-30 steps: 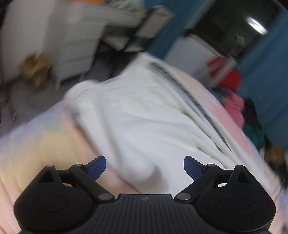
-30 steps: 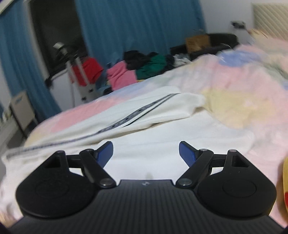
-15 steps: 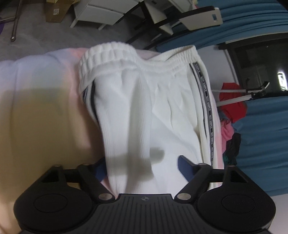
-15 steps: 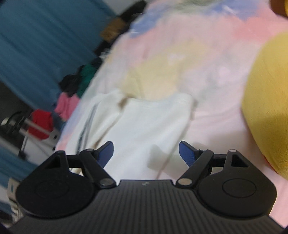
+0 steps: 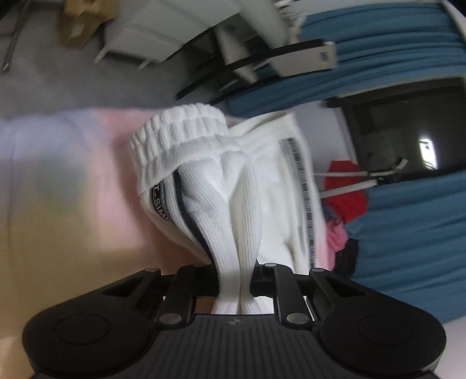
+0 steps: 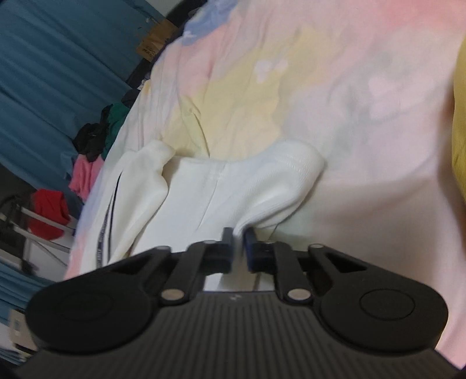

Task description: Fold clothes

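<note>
White ribbed trousers [image 5: 233,186] with a dark lettered side stripe lie on the pastel bedspread [image 5: 72,175]. My left gripper [image 5: 234,280] is shut on a bunched fold of them below the elastic waistband [image 5: 180,131], lifting it. In the right wrist view the trousers [image 6: 221,186] lie folded over on themselves. My right gripper [image 6: 239,247] is shut on their near edge, by the rounded hem end [image 6: 294,163].
A pile of red, pink, green and black clothes [image 6: 87,157] sits at the bed's far edge by blue curtains [image 6: 38,87]. White drawers [image 5: 163,35] and a cardboard box [image 5: 78,26] stand on the floor. A yellow cushion [image 6: 458,122] lies at right.
Both grippers were open above the trousers; both have closed on the fabric. The left one has gathered the fold and pulled it up toward the camera.
</note>
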Demonstrator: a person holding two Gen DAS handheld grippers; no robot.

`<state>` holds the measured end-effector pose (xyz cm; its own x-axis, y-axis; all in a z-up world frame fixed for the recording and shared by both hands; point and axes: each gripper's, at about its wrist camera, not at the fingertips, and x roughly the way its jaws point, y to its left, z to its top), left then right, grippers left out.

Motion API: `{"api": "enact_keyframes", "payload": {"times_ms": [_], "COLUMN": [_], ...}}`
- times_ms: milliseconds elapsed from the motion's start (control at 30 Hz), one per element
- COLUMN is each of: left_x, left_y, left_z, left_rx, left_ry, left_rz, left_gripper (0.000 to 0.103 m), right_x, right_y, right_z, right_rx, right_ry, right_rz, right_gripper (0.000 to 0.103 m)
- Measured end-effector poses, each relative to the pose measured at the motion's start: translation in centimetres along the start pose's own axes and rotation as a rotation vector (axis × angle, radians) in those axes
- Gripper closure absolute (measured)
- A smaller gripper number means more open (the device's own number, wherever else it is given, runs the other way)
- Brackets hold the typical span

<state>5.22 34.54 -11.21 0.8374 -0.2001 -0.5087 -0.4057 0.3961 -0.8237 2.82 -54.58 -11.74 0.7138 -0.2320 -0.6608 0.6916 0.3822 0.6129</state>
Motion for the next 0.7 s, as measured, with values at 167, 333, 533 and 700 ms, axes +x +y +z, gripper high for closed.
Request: {"api": "enact_keyframes", "payload": {"times_ms": [167,333,533,700], "left_x": [-3.2,-7.0,-6.6,-2.2], "left_y": [-1.5,-2.1,-5.6,-10.4], "left_z": [-0.9,-2.1,-0.6,2.3], "left_rx": [0.072,0.090,0.099,0.129], "left_ry": [-0.072,-0.094,-0.077,-0.096], "left_rz": [-0.101,-0.194,-0.174,-0.143], "left_gripper": [0.090,0.090,0.090,0.090], "right_x": [-3.8,-7.4,-8.2,-5.9], "right_y": [0.5,0.6,3.5,10.6], "right_z": [0.7,0.9,2.7,5.3], "right_rx": [-0.027,-0.061,-0.111,-0.201], "right_ry": [-0.160,-0.260,-0.272,-0.302], "right_rz": [0.080,0.108,0.148,0.173], "right_gripper": [0.097,0.098,0.098,0.097]}}
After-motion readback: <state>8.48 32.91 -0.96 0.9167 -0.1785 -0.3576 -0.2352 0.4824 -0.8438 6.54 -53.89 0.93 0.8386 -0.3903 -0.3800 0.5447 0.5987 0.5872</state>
